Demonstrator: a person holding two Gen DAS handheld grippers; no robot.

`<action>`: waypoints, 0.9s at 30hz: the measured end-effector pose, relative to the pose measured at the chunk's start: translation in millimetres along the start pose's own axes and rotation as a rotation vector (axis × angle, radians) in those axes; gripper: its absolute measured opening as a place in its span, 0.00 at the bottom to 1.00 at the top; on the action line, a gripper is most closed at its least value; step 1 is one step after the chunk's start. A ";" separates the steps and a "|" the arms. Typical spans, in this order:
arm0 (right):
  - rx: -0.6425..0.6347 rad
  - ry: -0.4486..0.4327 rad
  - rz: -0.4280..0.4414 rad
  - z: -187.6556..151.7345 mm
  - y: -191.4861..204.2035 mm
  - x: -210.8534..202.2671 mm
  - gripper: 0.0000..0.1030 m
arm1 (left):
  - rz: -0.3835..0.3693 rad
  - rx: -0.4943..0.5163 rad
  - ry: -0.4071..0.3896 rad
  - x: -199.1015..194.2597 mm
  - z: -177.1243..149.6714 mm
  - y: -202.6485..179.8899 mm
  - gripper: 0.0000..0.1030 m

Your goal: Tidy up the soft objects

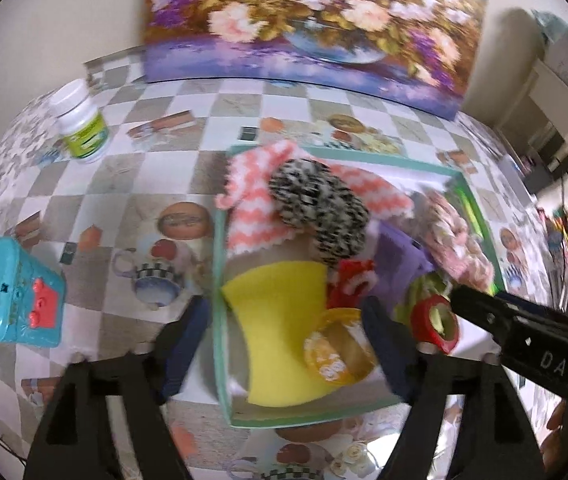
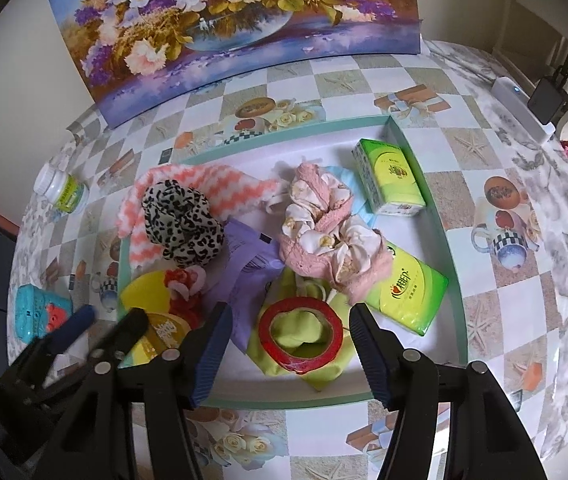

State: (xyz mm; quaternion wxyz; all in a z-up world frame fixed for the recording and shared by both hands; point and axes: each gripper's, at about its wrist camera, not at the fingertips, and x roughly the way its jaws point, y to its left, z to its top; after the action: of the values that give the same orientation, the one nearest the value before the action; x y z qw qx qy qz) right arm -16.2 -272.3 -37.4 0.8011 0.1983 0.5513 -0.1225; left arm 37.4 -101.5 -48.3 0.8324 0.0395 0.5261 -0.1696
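- The soft things lie heaped in a shallow tray (image 2: 454,264) with a mint-green rim, set on a checked tablecloth (image 2: 480,184) printed with teapots and starfish.
- At the tray's far left a coral-and-white zigzag cloth (image 2: 220,184) lies under a black-and-white leopard-print scrunchie (image 2: 182,222).
- A pink floral cloth bundle (image 2: 330,232) sits mid-tray, touching a lilac packet (image 2: 248,268).
- A yellow sponge (image 1: 284,320) lies at the near left, with a small red-and-white soft piece (image 2: 182,284) beside it and a yellow round lid (image 1: 334,346) resting on it; the lid's print is unreadable.
- A red tape roll (image 2: 300,330) rests on a lime-green cloth (image 2: 336,364).
- Two green tissue packs (image 2: 390,182) (image 2: 406,288) lie at the right; their printed characters are too small to read.
- The left gripper (image 1: 284,344) hangs spread over the sponge and the tray's left wall, holding nothing.
- The right gripper (image 2: 290,350) hangs spread either side of the tape roll, pads clear of it; its body reads "DAS" in the left wrist view.
- Outside the tray: a white bottle (image 2: 62,190) with a green label, a turquoise toy (image 1: 12,284) with red buttons, and a flower painting (image 2: 236,20) against the wall.
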 end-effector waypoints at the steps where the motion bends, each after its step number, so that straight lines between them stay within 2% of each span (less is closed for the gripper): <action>1: -0.001 0.002 -0.005 0.1 -0.3 0.9 0.73 | 0.011 -0.017 -0.004 -0.5 0.8 4.7 0.82; 4: -0.007 0.005 -0.026 0.1 0.5 3.2 0.81 | 0.057 -0.040 -0.014 -0.6 1.5 15.0 0.84; 6: -0.011 0.007 -0.050 -0.3 1.4 5.3 0.92 | 0.092 -0.050 -0.019 -0.2 1.6 20.5 0.91; 8: -0.011 0.004 -0.069 -0.4 1.3 6.6 1.00 | 0.113 -0.063 -0.022 0.2 1.6 25.5 0.91; 17: -0.018 -0.008 -0.084 -1.0 3.6 6.3 1.00 | 0.130 -0.092 0.003 3.1 1.7 34.0 0.92; 23: -0.041 -0.006 -0.103 -11.0 11.4 4.1 1.00 | 0.171 -0.060 0.023 -1.2 -5.2 34.7 0.92; 27: -0.078 -0.022 -0.094 -18.9 22.5 -1.4 1.00 | 0.202 -0.030 0.005 -12.1 -11.7 35.3 0.92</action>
State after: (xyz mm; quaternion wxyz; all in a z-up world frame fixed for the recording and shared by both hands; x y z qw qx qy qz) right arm -23.2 -243.7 -37.9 0.8077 0.1393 0.5554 -0.1407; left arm 34.1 -62.6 -46.7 0.8445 0.0804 0.5240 -0.0767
